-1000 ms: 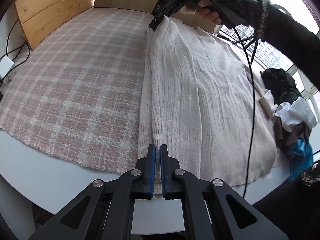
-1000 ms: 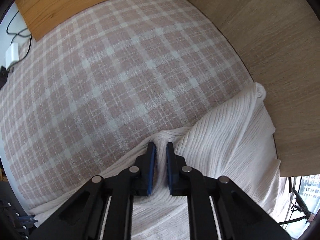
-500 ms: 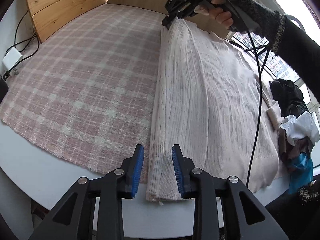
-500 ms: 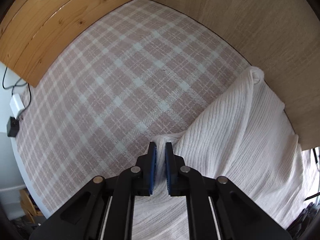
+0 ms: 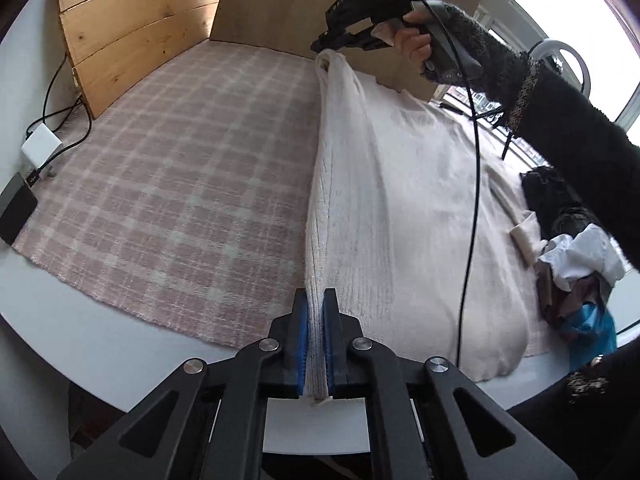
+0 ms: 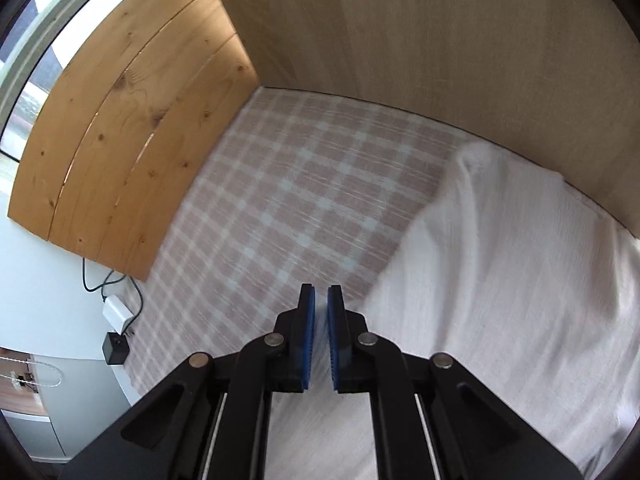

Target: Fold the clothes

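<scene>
A: Entry. The left gripper (image 5: 316, 344) stood open astride the hem half a second earlier; its jaws were now closing the last bit, blue pads pressing on the doubled edge of the sweater (image 5: 420, 208).

B: Where did the sweater lie?

A: On the plaid cloth (image 5: 180, 184) over the worktop (image 5: 80, 332), body flat. Its left edge was drawn up into a ridge running from the left jaws to the far corner.

B: And the right gripper (image 6: 321, 320)?

A: Jaws closed to a slit. It had risen and rolled since the previous frames, where cloth clearly sat between the pads. Its own view was blurred and showed no cloth in the slit. From the left camera the ridge's peak reached up to its tip, so it possibly held a pinch; I could not confirm.

B: Meaning for the task?

A: Near hem re-gripped. My judgement: the side panel was ready to be carried over the body as the first lengthwise fold. The unfolded pile (image 5: 576, 264) waited at the right.
</scene>
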Available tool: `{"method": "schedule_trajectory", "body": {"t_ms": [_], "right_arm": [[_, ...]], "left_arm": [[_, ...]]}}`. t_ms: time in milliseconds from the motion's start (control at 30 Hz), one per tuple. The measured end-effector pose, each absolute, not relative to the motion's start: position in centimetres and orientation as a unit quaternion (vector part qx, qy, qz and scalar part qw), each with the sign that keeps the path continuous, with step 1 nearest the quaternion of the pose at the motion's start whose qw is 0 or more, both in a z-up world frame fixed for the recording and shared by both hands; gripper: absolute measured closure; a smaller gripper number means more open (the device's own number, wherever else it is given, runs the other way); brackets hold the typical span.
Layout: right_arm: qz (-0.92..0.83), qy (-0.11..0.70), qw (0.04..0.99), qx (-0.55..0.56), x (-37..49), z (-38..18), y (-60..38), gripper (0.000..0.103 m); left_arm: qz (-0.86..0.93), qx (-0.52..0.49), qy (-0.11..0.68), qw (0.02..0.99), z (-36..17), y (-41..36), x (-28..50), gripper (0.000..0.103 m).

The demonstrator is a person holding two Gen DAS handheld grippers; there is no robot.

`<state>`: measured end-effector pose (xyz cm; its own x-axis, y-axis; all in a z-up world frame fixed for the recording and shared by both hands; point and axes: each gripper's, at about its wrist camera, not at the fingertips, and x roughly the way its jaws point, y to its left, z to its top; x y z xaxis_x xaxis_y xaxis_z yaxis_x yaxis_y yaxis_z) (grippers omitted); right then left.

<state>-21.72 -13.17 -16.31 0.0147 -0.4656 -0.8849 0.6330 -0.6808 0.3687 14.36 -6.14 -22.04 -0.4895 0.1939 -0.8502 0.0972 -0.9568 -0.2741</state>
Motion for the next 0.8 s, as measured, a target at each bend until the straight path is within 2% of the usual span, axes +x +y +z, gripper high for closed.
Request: {"method": "schedule_trajectory", "body": {"t_ms": [133,233,300,367,567,667,800], "right_arm": [[-0.689,0.153,0.394,0.589,-16.7,-18.3,-15.5,0.098],[-0.685,0.162,0.414,0.577,-15.5,-16.3,-14.9,0.094],[-0.686,0.152,0.428,0.568,-15.2,-14.2,-13.6,0.079],[-0.697,0.115,0.437,0.557,-15.7,-11.0,-9.8,0.071],[-0.758,0.039,0.389,0.522,-18.9,-3.9,6.7,0.071],[-0.785,0.038,0.33,0.522,-21.9,-3.0,14.5,0.071],[-0.787,0.031,0.303,0.536,-25.7,-4.2,22.2,0.071]], "left_arm": [[0.834,-0.538,-0.117,0.018,-23.9,-6.0,13.4,0.096],[0.843,-0.527,-0.105,0.013,-22.0,-7.5,14.2,0.096],[0.85,-0.518,-0.101,0.011,-20.7,-8.5,14.7,0.097],[0.855,-0.509,-0.101,0.012,-19.5,-9.2,14.5,0.097],[0.865,-0.486,-0.088,0.087,-16.9,-5.3,12.7,0.098],[0.865,-0.478,-0.081,0.131,-16.7,-0.3,11.6,0.098],[0.851,-0.486,-0.08,0.181,-17.5,7.4,11.2,0.098]]}}
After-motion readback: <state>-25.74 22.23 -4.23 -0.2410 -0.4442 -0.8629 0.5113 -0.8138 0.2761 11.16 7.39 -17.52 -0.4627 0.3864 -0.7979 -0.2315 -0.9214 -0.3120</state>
